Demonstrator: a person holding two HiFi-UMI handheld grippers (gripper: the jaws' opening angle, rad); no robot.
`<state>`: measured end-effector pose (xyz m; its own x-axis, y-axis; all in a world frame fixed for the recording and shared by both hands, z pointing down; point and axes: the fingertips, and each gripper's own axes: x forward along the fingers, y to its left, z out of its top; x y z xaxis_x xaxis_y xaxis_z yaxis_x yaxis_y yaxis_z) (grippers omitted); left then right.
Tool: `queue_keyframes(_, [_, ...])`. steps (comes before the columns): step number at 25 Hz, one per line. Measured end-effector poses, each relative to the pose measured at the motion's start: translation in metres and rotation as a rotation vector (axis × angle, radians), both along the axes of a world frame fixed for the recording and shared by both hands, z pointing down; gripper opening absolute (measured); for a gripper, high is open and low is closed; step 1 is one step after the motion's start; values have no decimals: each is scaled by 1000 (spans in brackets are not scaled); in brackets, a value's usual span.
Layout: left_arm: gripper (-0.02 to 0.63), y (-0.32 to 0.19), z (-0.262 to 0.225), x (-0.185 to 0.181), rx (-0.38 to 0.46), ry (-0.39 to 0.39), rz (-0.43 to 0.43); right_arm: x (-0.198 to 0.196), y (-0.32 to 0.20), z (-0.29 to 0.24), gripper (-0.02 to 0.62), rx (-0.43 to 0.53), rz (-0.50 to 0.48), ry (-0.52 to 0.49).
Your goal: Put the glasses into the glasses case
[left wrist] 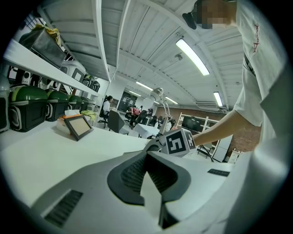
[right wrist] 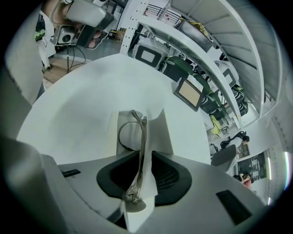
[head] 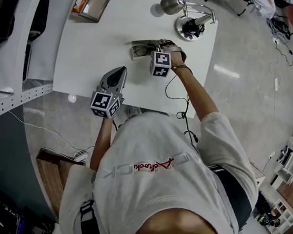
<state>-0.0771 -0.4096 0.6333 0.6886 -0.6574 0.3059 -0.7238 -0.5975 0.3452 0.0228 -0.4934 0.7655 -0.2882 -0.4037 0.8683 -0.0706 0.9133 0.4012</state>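
Note:
Thin metal-framed glasses lie lengthwise between the jaws of my right gripper, which points steeply down over the open white glasses case. A gap shows on each side of the frame, so the pads do not press on it and the gripper is open. In the head view the right gripper is over the case near the table's middle. My left gripper hovers at the near left, shut and empty; its tips meet.
On the white table stand a framed tablet and an orange box at the far left, and a desk lamp at the far right. The table's right edge runs close behind the lamp.

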Motion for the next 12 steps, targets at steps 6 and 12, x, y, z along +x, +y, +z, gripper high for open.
queue_keyframes(6, [9,1,-5,1,15,2,9,-2,3,-10,115,13,-2,-17])
queue_keyframes(12, [9,3,-13,8,42,8,36,-1,6,-27,118,65,14,-40])
